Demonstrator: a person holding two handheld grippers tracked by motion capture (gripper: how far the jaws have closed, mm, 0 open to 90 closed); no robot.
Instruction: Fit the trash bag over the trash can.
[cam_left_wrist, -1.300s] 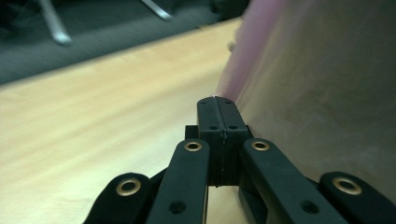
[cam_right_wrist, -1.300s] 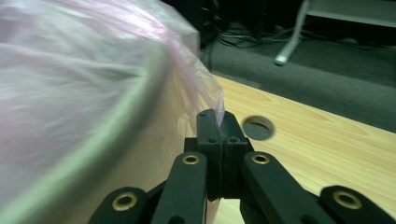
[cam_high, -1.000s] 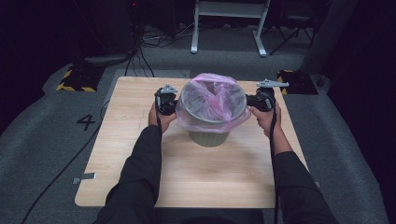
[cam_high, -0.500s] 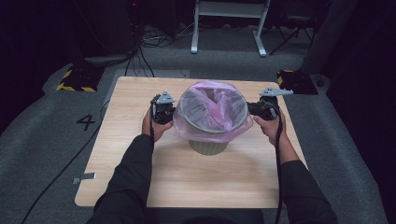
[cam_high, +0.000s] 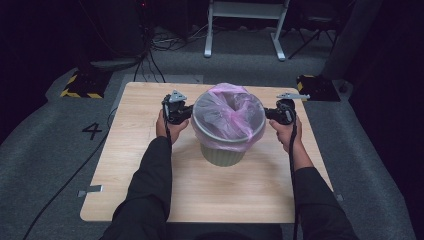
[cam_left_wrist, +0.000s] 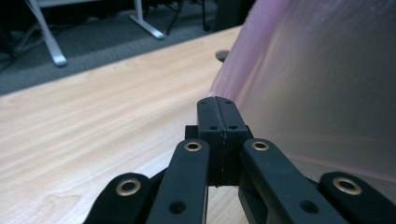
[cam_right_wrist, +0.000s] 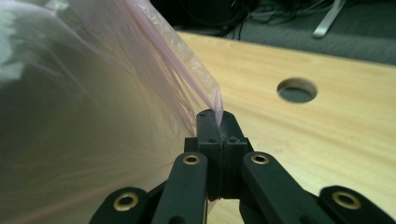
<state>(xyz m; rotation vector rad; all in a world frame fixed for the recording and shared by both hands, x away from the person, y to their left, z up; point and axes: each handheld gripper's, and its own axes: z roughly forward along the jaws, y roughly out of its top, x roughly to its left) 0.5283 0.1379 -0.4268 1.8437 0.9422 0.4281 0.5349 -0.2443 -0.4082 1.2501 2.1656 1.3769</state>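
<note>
A grey-green bin (cam_high: 222, 152) stands in the middle of the wooden table (cam_high: 140, 200). A thin pink bag (cam_high: 227, 112) lines it and is stretched over its rim. At the bin's left side my left gripper (cam_high: 186, 114) is shut on the bag's edge. In the left gripper view the closed jaws (cam_left_wrist: 217, 100) meet the pink film (cam_left_wrist: 317, 84) at their tip. My right gripper (cam_high: 270, 114) is at the bin's right side. In the right gripper view its jaws (cam_right_wrist: 217, 114) pinch a fold of the bag (cam_right_wrist: 116, 93).
A round hole (cam_right_wrist: 296, 90) pierces the tabletop beyond the right gripper. Black-and-yellow striped blocks (cam_high: 80, 86) sit on the grey floor at the table's far corners, and a white desk frame (cam_high: 245, 30) stands behind. Cables trail on the floor at the left.
Both grippers have drawn the bag's mouth outward and down, so it now lies taut over the bin's rim instead of puffed up. The right gripper has sunk slightly.
</note>
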